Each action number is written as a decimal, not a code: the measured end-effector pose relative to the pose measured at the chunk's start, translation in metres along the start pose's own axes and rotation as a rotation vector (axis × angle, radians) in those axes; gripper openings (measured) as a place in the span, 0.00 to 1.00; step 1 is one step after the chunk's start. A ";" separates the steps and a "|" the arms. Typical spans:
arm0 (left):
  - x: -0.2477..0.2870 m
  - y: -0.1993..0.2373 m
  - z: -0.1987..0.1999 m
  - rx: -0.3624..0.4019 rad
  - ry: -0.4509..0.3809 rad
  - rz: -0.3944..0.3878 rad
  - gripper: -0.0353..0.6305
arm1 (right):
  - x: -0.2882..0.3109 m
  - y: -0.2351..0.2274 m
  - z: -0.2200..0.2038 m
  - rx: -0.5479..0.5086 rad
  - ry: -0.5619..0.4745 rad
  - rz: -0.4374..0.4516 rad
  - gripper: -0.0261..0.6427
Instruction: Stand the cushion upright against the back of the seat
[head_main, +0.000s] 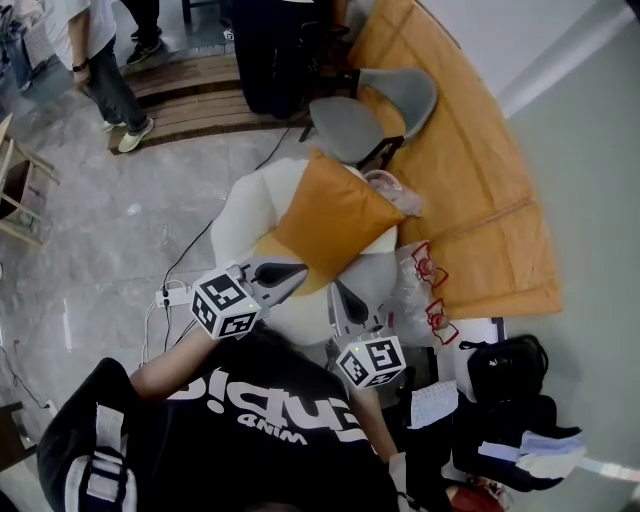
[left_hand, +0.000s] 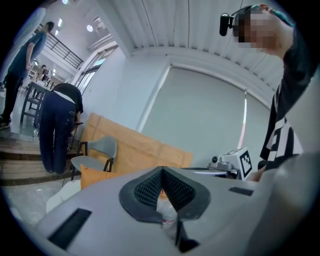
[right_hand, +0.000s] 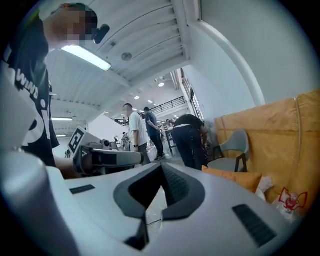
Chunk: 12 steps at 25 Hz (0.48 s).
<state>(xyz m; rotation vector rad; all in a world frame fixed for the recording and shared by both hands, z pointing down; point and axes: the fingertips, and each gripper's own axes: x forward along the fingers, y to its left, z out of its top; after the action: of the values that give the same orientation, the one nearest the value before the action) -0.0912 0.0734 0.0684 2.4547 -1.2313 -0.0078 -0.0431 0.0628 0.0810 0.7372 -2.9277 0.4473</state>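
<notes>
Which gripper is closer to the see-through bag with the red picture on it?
Right. In the head view the right gripper sits just left of the bag; the left gripper is farther left, by the cushion's lower edge.

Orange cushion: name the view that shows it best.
Head view: nearly the whole cushion shows from above, on the white seat. The left gripper view catches only a corner, the right gripper view only an edge.
</notes>
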 end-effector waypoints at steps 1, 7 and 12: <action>0.000 0.001 0.001 0.000 0.000 0.001 0.06 | 0.002 0.001 0.002 -0.004 0.001 0.005 0.07; 0.005 0.004 0.006 0.007 0.001 -0.014 0.06 | 0.006 -0.005 0.004 0.003 0.005 0.002 0.07; 0.010 0.005 0.009 0.014 0.007 -0.031 0.06 | 0.008 -0.010 0.006 0.005 0.004 -0.006 0.07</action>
<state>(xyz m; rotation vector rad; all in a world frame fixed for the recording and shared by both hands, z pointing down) -0.0910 0.0601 0.0631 2.4833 -1.1937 0.0004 -0.0452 0.0488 0.0795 0.7447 -2.9213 0.4558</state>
